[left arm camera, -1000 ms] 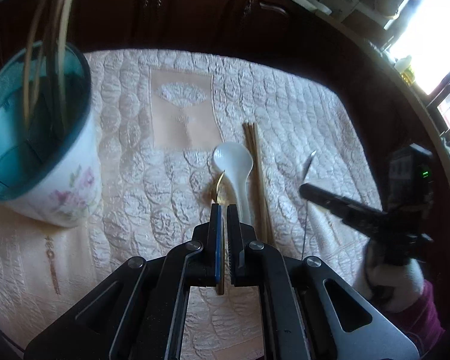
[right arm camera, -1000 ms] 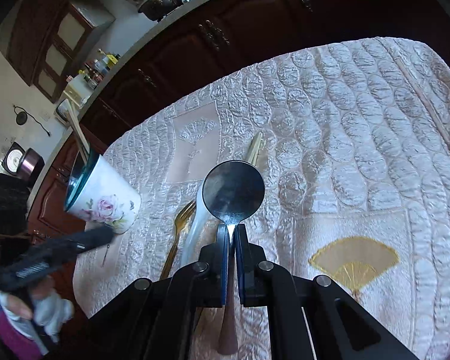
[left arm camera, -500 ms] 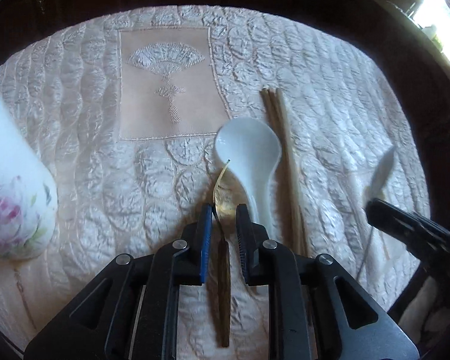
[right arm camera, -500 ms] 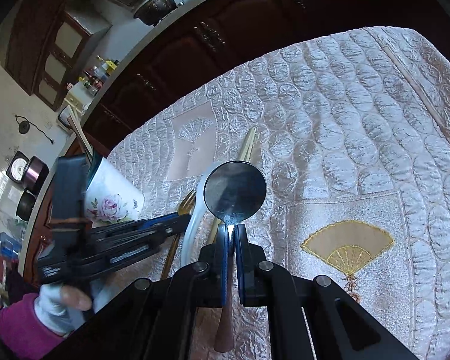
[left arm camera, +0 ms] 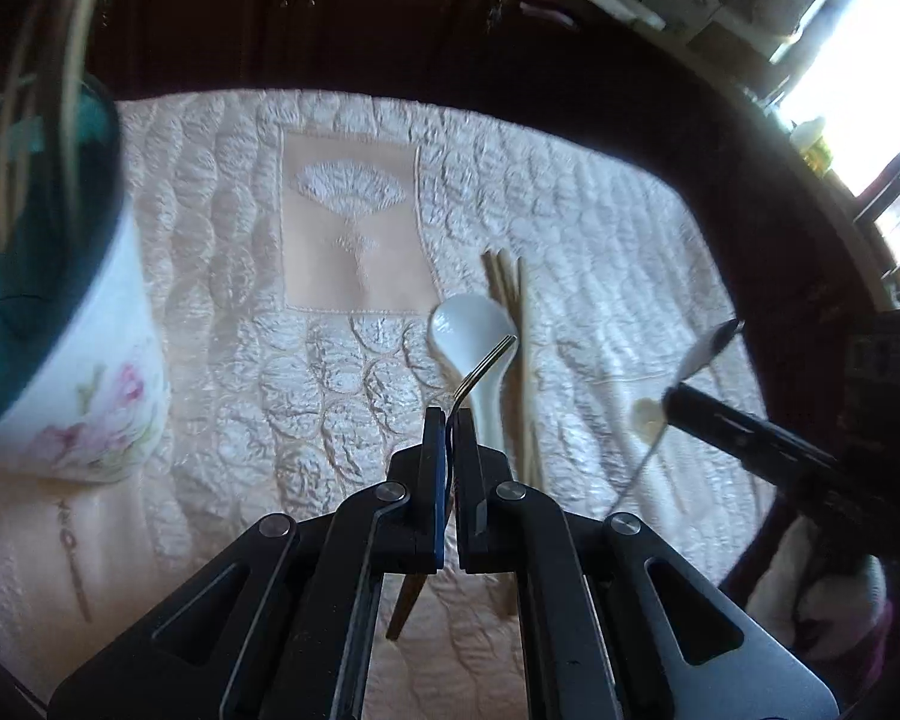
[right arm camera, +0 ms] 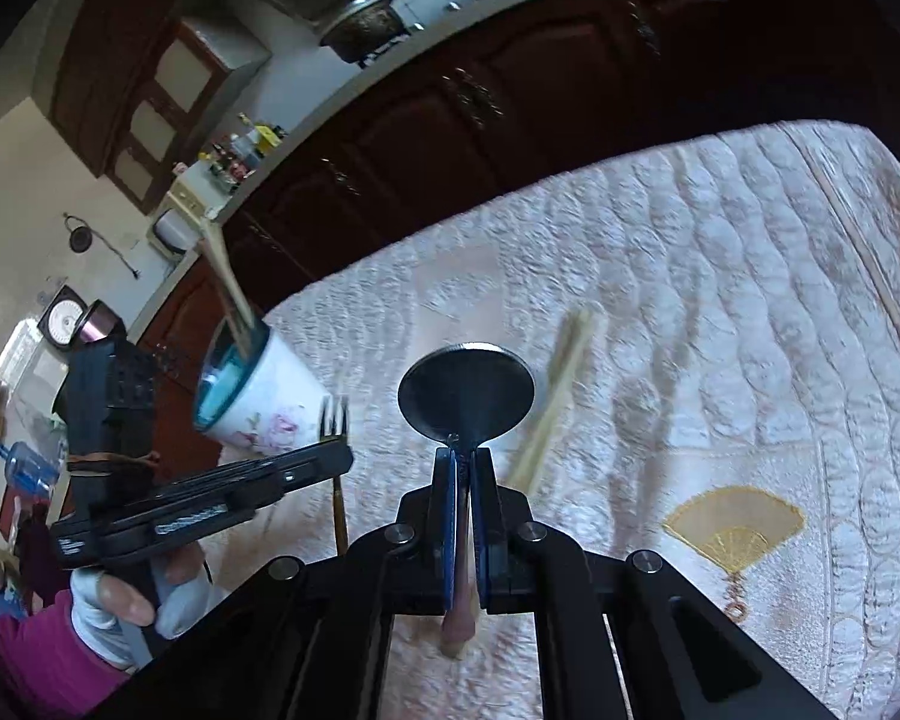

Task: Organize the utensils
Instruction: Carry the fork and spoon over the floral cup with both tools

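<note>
My left gripper [left arm camera: 450, 420] pinches the gold fork [left arm camera: 485, 367] at its neck. My right gripper [right arm camera: 463, 459] pinches the metal spoon [right arm camera: 467, 399] above the quilted cloth [right arm camera: 720, 360].

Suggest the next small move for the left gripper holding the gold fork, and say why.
Probably carry the gold metal fork toward the floral white cup with the teal inside and lower it in handle first. The left gripper is shut on the fork, which is off the quilted cream cloth, and the cup already holds wooden chopsticks.
</note>
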`<act>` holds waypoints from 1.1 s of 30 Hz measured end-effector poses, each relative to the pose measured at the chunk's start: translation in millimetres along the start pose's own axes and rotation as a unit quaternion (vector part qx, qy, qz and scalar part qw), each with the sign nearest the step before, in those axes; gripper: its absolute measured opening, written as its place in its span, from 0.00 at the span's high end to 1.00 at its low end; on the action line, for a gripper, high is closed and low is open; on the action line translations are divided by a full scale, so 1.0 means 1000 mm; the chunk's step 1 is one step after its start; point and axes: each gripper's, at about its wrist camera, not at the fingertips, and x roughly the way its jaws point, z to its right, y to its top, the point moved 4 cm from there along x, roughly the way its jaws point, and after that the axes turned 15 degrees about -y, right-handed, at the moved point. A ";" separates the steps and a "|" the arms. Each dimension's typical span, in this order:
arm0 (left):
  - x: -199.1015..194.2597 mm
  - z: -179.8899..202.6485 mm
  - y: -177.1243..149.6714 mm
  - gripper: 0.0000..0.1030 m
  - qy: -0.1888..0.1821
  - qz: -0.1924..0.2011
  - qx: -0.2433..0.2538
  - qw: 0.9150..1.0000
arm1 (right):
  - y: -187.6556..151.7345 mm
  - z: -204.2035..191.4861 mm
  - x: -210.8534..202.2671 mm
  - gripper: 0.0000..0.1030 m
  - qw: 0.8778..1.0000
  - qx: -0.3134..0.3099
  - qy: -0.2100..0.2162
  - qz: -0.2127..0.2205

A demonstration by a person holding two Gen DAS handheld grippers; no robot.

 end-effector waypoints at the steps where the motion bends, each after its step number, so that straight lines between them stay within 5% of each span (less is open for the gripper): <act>1: -0.007 0.003 0.002 0.99 -0.004 0.008 -0.001 1.000 | 0.002 -0.005 -0.002 0.96 1.000 -0.005 0.001 0.002; 14: -0.114 -0.002 0.029 0.99 -0.009 0.116 -0.020 0.993 | 0.030 -0.060 0.006 0.99 0.998 -0.057 0.011 0.017; 20: -0.129 -0.016 0.024 0.99 -0.013 0.126 -0.039 0.991 | 0.031 -0.039 0.050 0.93 0.999 -0.028 -0.028 -0.017; 23: -0.132 -0.018 0.024 0.99 -0.014 0.127 -0.040 0.991 | 0.039 -0.029 0.079 0.80 0.998 -0.014 -0.037 -0.045; 33: -0.153 -0.020 0.034 0.99 -0.015 0.145 -0.040 0.989 | 0.054 -0.017 0.177 0.82 0.989 0.001 -0.079 -0.122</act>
